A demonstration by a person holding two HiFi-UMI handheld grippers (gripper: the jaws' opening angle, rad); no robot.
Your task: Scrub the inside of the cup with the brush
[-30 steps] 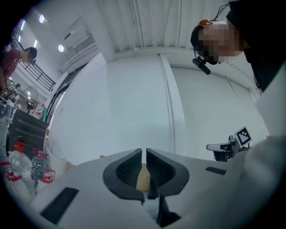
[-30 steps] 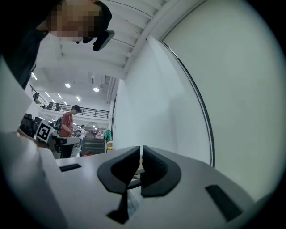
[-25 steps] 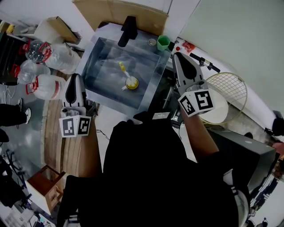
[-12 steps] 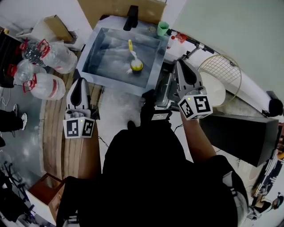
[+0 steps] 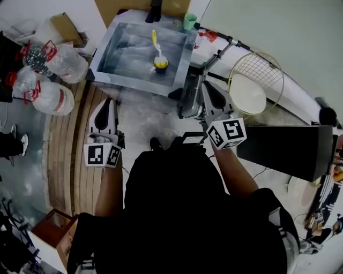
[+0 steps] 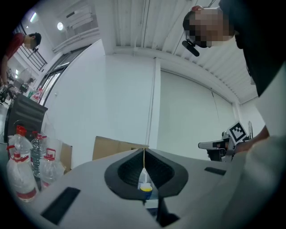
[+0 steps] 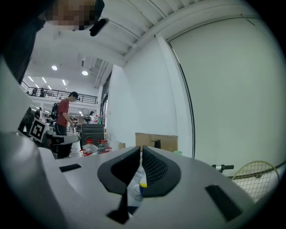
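A small blue cup with a yellow rim stands in the metal sink, well ahead of both grippers. A brush with a yellow handle and white head stands in it. My left gripper hovers over the floor short of the sink's near edge. Its jaws are closing, tips meeting, with nothing between them. My right gripper is beside the sink's right corner, jaws drawn to a thin slit and empty. Both gripper views show the cup far off, beneath the jaws.
Large water bottles lie left of the sink, beside wooden planks. A green cup and a black faucet sit on the sink's far edge. A racket and a black box are on the right. A person stands far behind.
The sink, cup and brush have slid toward the top of the head view. Both grippers now sit farther back from the sink than a second ago.
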